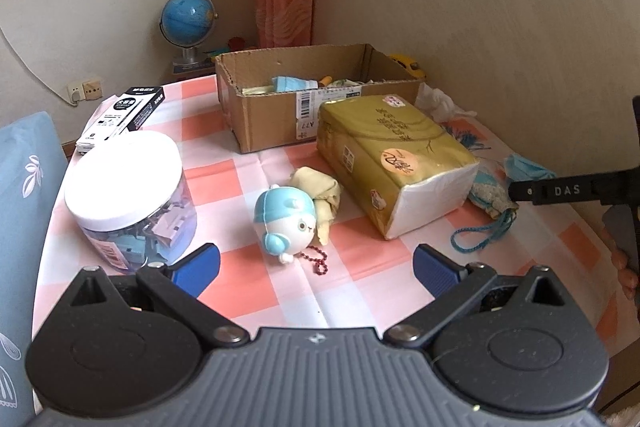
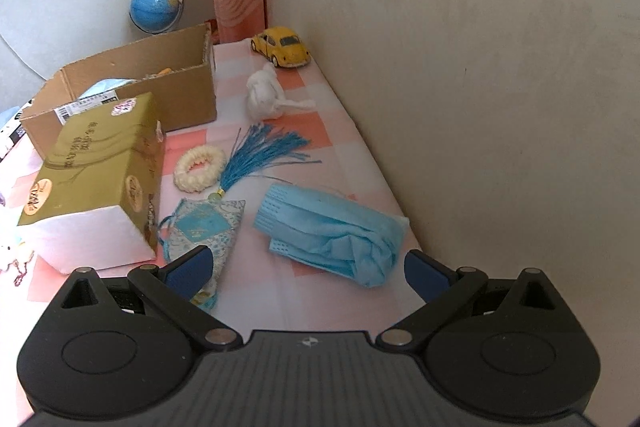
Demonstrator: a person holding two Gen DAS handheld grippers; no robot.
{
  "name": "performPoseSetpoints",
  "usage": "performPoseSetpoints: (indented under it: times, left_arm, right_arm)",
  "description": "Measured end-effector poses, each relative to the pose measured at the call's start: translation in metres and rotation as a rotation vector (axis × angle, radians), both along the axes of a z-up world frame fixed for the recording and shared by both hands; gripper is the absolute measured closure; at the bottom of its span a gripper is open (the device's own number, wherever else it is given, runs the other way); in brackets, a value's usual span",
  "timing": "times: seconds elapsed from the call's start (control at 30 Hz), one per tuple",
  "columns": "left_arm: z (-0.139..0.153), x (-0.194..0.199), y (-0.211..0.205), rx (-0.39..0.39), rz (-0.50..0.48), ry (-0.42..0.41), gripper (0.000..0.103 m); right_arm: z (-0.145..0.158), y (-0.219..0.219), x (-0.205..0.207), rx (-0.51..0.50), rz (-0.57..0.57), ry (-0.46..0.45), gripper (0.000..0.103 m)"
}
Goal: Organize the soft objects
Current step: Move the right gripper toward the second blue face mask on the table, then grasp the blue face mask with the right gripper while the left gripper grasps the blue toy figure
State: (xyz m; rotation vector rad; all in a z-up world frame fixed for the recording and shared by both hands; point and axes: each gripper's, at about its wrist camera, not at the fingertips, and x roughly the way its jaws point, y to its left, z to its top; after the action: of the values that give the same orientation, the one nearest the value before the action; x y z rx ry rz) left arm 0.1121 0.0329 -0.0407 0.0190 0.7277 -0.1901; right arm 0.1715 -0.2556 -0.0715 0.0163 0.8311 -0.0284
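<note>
Along the table's wall-side edge the blue face mask (image 2: 332,231), sachet (image 2: 204,227) and white cloth (image 2: 262,93) lie outside the cardboard box (image 2: 132,95), which seemingly holds few soft items, while both tongs, left (image 1: 316,267) and right (image 2: 306,269), gape empty.

Each gripper has a ribbed grey body flanked by two round black housings, with black linkage arms pinned by silver screws. The left gripper (image 1: 316,267) and right gripper (image 2: 307,269) both end in dark blue ribbed pads (image 1: 198,269). White letters "DAS" mark one black finger (image 1: 560,190).
</note>
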Motion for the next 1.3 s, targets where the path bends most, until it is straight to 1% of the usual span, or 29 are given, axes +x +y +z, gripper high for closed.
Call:
performPoseSetpoints:
  times: [0.23,0.4,0.53,0.67,0.77,0.83,0.9,0.97,1.03,1.07,1.1,1.23,1.3]
  left_arm:
    - [-0.005,0.004,-0.001,0.001,-0.006,0.021,0.001]
    - [-0.008,0.007,-0.001,0.005,0.003,0.034,0.001]
    - [-0.01,0.013,0.0,0.024,0.008,0.036,0.001]
    - [-0.014,0.022,-0.001,0.05,0.006,0.023,0.001]
    - [-0.016,0.03,0.002,0.034,-0.003,0.016,0.001]
    - [-0.017,0.036,0.004,0.022,0.001,0.013,0.001]
    - [-0.018,0.041,0.004,0.027,0.011,0.003,0.002]
    - [-0.017,0.045,0.003,0.043,0.021,-0.009,0.007]
    - [-0.017,0.048,0.004,0.048,0.033,-0.014,0.018]
    - [-0.018,0.05,0.006,0.042,0.035,-0.011,0.027]
    - [-0.019,0.051,0.007,0.035,0.041,-0.005,0.032]
    - [-0.024,0.057,0.01,0.026,0.056,0.011,0.04]
    - [-0.027,0.06,0.012,0.013,0.056,0.021,0.047]
  right_arm:
    - [-0.005,-0.007,0.011,0.041,-0.024,0.017,0.0]
    - [-0.006,-0.006,0.02,0.093,0.004,0.022,0.0]
    - [-0.012,-0.004,0.023,0.096,0.008,0.043,0.0]
    - [-0.016,0.002,0.02,0.038,0.036,0.036,0.0]
    - [-0.02,0.01,0.018,-0.033,0.07,0.03,0.0]
    - [-0.022,0.009,0.014,-0.025,0.073,0.007,0.0]
    - [-0.023,0.009,0.011,-0.025,0.071,-0.007,0.0]
    - [-0.022,0.009,0.011,-0.025,0.066,-0.009,0.0]
    - [-0.022,0.009,0.01,-0.025,0.063,-0.008,0.0]
    - [-0.022,0.009,0.01,-0.025,0.062,-0.009,0.0]
    - [-0.022,0.009,0.01,-0.026,0.063,-0.011,0.0]
    - [-0.022,0.009,0.007,-0.026,0.062,-0.015,0.0]
    - [-0.022,0.01,0.008,-0.027,0.063,-0.017,0.0]
